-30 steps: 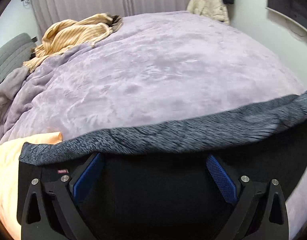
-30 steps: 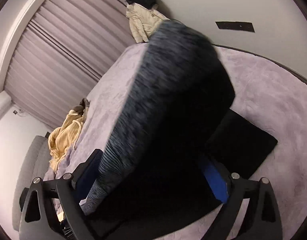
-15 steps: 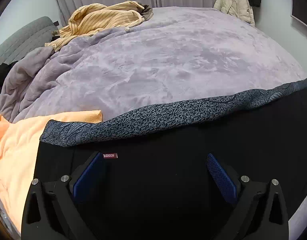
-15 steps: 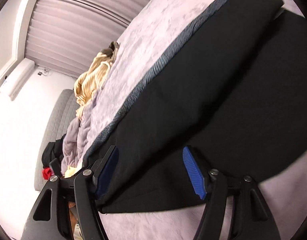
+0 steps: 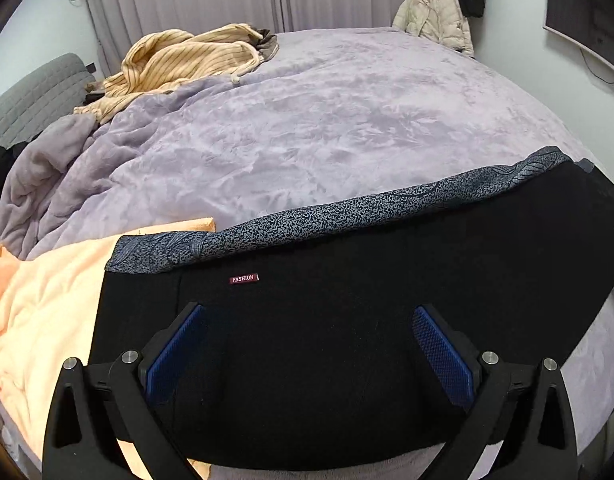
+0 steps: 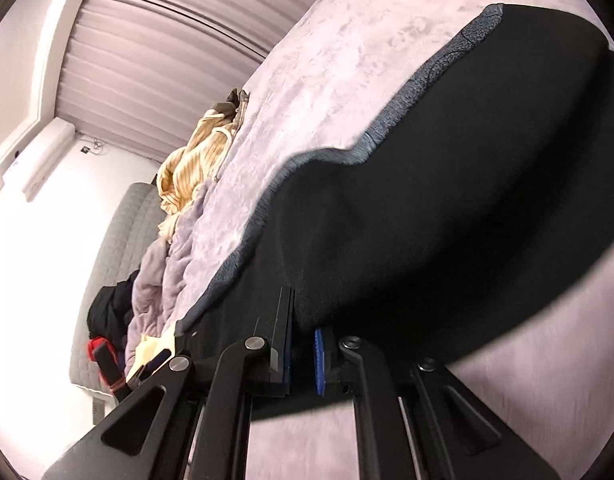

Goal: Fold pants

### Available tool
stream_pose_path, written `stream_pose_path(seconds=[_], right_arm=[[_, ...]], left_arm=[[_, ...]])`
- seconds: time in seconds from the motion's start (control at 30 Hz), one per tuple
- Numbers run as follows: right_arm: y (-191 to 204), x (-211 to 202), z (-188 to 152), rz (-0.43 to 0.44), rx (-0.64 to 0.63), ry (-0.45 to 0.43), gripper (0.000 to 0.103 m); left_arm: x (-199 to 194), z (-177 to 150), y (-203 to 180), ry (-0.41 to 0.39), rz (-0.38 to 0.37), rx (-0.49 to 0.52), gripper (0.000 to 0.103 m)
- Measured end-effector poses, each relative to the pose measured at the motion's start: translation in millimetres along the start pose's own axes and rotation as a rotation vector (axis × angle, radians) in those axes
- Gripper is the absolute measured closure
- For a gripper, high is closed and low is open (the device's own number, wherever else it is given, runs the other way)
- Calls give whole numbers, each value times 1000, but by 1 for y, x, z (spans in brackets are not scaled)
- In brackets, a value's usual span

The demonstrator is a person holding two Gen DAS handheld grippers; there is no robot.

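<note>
Black pants (image 5: 347, 300) with a speckled grey waistband (image 5: 347, 212) and a small red "FASHION" label (image 5: 245, 279) lie flat on the purple bed. My left gripper (image 5: 307, 344) is open over the black cloth, its blue pads (image 5: 175, 352) wide apart and holding nothing. In the right wrist view the same pants (image 6: 467, 200) spread across the bed, with the near edge lifted. My right gripper (image 6: 303, 344) is shut on the pants' near edge; the cloth is pinched between the blue pads (image 6: 319, 356).
A purple fleece blanket (image 5: 307, 120) covers the bed. A yellow striped garment (image 5: 187, 60) lies at the far left. An orange cloth (image 5: 47, 300) lies left of the pants. A beige jacket (image 5: 435, 12) hangs on the far wall. A grey headboard (image 6: 119, 248) stands at the left.
The pants have been laid down flat on the bed from a raised, draped position. My right gripper has closed on the pants' near edge. My left gripper stays open.
</note>
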State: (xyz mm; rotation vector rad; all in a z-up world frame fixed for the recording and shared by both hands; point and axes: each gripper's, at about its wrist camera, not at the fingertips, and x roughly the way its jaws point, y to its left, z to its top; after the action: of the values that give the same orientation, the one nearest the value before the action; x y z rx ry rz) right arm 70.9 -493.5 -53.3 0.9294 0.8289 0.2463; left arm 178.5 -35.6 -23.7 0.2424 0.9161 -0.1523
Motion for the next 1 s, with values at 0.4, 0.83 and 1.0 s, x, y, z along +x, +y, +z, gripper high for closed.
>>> stream_pose_path(seconds=[0.4, 0.83, 1.0], right_arm=[[-49, -94, 23, -240, 4, -251, 59], [-115, -93, 79, -262, 182, -304, 94], [-131, -106, 69, -360, 140, -262, 93]], left_arm=[[19, 20, -75, -13, -75, 97, 0], [59, -2, -86, 22, -87, 47, 0], [60, -7, -88, -8, -91, 46, 0]])
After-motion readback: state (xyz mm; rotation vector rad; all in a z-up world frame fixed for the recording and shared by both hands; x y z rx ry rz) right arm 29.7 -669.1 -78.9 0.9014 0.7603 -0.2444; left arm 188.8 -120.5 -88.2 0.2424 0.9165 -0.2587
